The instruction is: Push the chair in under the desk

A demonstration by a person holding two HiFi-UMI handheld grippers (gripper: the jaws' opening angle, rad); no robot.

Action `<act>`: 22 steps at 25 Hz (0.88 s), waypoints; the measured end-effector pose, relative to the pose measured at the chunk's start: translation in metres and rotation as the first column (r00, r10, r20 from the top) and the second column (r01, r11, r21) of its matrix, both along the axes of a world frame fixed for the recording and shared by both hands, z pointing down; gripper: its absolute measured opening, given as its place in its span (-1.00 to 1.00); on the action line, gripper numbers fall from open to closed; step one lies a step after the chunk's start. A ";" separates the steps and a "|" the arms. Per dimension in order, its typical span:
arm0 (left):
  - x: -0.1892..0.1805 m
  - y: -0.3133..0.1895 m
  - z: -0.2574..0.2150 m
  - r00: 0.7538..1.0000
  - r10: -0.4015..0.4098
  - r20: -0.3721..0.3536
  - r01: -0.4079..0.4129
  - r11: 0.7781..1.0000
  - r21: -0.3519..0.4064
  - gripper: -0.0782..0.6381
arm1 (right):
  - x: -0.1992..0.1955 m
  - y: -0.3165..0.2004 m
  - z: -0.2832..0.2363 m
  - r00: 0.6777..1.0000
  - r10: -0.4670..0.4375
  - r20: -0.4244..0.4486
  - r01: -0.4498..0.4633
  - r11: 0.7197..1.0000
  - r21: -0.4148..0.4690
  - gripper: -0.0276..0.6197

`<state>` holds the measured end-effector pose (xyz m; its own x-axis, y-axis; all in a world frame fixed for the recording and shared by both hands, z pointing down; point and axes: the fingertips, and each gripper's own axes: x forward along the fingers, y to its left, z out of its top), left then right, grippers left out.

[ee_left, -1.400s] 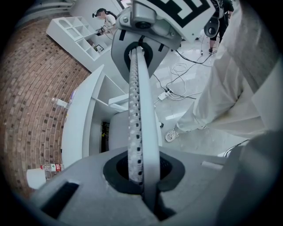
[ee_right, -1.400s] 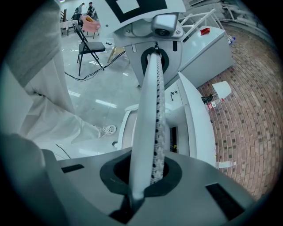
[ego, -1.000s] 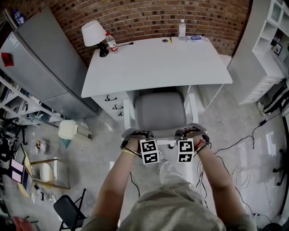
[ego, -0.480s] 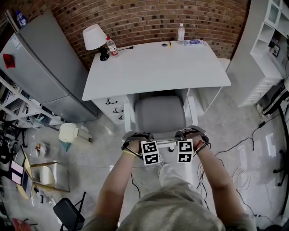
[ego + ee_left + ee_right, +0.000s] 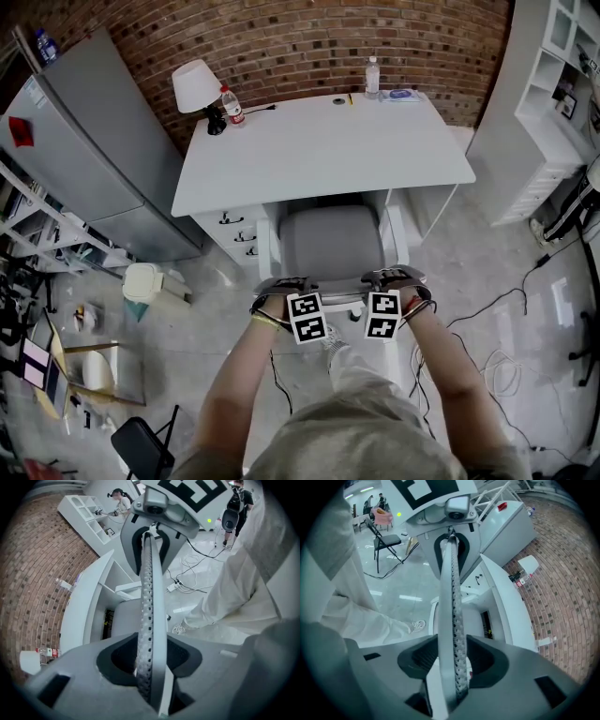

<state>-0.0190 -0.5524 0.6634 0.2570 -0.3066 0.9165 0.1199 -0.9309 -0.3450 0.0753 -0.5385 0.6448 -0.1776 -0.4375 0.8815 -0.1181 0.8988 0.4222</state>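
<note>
A grey office chair (image 5: 333, 239) stands with its seat partly under the white desk (image 5: 319, 141). The top rim of its backrest (image 5: 339, 284) runs between my two hands. My left gripper (image 5: 281, 284) straddles the rim (image 5: 149, 620) at its left end. My right gripper (image 5: 398, 278) straddles the rim (image 5: 453, 606) at its right end. Both pairs of jaws have just been opening. In each gripper view the perforated rim stands between the jaws with a dark gap on either side. Both grippers are open.
On the desk's far edge stand a lamp (image 5: 194, 84) and two bottles (image 5: 231, 103) (image 5: 372, 75). Desk drawers (image 5: 236, 234) flank the chair at left. A grey cabinet (image 5: 84, 150) lies left, white shelving (image 5: 553, 84) right, with cables (image 5: 497, 361) on the floor.
The head view has shifted a little. Both hands and the chair keep about the same places at the backrest rim.
</note>
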 end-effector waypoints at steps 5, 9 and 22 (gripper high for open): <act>-0.003 0.004 -0.014 0.999 -0.020 -0.042 0.021 0.999 0.030 -0.20 | -0.009 0.003 -0.018 0.997 0.027 0.075 -0.029 0.999 0.022 -0.30; -0.003 0.013 -0.020 0.997 -0.030 -0.071 0.033 0.998 0.045 -0.19 | -0.015 0.012 -0.026 0.997 -0.005 0.071 0.000 0.998 0.065 -0.30; -0.004 0.036 -0.060 0.980 -0.065 -0.188 0.095 0.983 0.156 -0.16 | -0.013 0.029 -0.058 0.993 0.051 0.107 -0.073 0.974 0.216 -0.30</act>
<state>-0.0233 -0.5169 0.6033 0.3828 -0.4742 0.7928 -0.0308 -0.8643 -0.5021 0.0625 -0.5096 0.5871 -0.2269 -0.6307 0.7421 -0.2225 0.7754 0.5909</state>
